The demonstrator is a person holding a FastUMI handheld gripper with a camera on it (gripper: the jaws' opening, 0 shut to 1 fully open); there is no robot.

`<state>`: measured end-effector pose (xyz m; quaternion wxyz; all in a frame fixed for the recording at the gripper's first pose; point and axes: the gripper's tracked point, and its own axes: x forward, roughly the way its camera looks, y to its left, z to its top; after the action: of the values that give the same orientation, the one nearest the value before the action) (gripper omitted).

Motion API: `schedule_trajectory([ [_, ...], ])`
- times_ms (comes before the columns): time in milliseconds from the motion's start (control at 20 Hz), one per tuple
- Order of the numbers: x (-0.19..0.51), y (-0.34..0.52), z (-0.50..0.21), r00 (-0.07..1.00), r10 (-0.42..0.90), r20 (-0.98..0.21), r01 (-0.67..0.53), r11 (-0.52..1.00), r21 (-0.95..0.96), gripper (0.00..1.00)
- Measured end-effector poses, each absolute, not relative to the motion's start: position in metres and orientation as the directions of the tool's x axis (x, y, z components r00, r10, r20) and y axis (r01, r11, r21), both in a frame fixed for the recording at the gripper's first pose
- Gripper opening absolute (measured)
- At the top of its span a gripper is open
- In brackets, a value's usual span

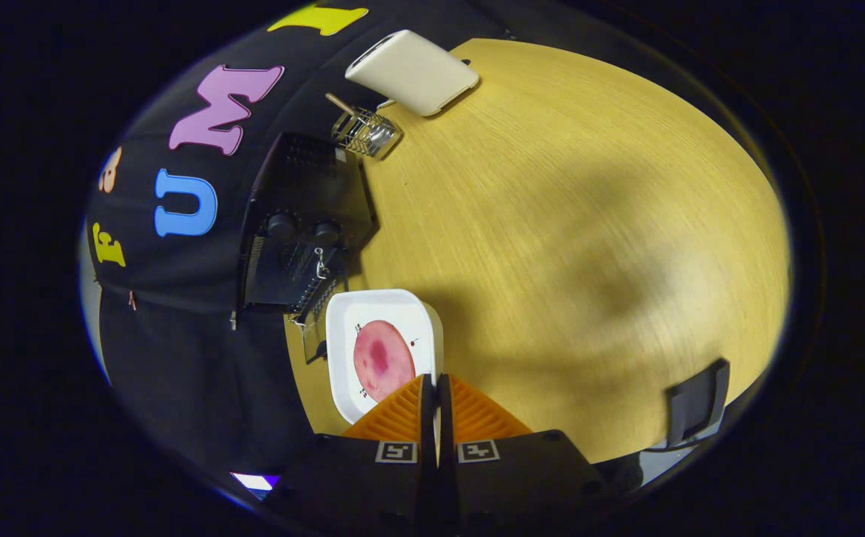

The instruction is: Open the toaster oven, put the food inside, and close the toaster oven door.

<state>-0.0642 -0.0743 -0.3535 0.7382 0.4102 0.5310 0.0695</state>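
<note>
Standing against the booth wall, the toaster oven (302, 224) has its door dropped open toward a white plate (343, 350) carrying the pink food slice (382, 359). The gripper (436, 388) grips the plate's rim, fingers nearly together. Plate: stiff, likely slippery; rim hold suits. Table (589, 224) rightward offers ample room.
</note>
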Motion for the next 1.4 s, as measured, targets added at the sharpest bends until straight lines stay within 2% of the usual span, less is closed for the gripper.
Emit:
schedule_trajectory([
  [350,-0.044,0.033,-0.322,0.554,0.482,-0.679,0.445,0.517,0.731,0.05],
  [800,0.036,0.116,-0.329,0.676,0.25,-0.693,0.605,0.348,0.716,0.05],
  [1250,0.1,0.159,-0.357,0.667,0.075,-0.742,0.734,0.104,0.671,0.05],
  [1400,0.118,0.167,-0.36,0.667,0.053,-0.744,0.738,0.096,0.668,0.05],
])
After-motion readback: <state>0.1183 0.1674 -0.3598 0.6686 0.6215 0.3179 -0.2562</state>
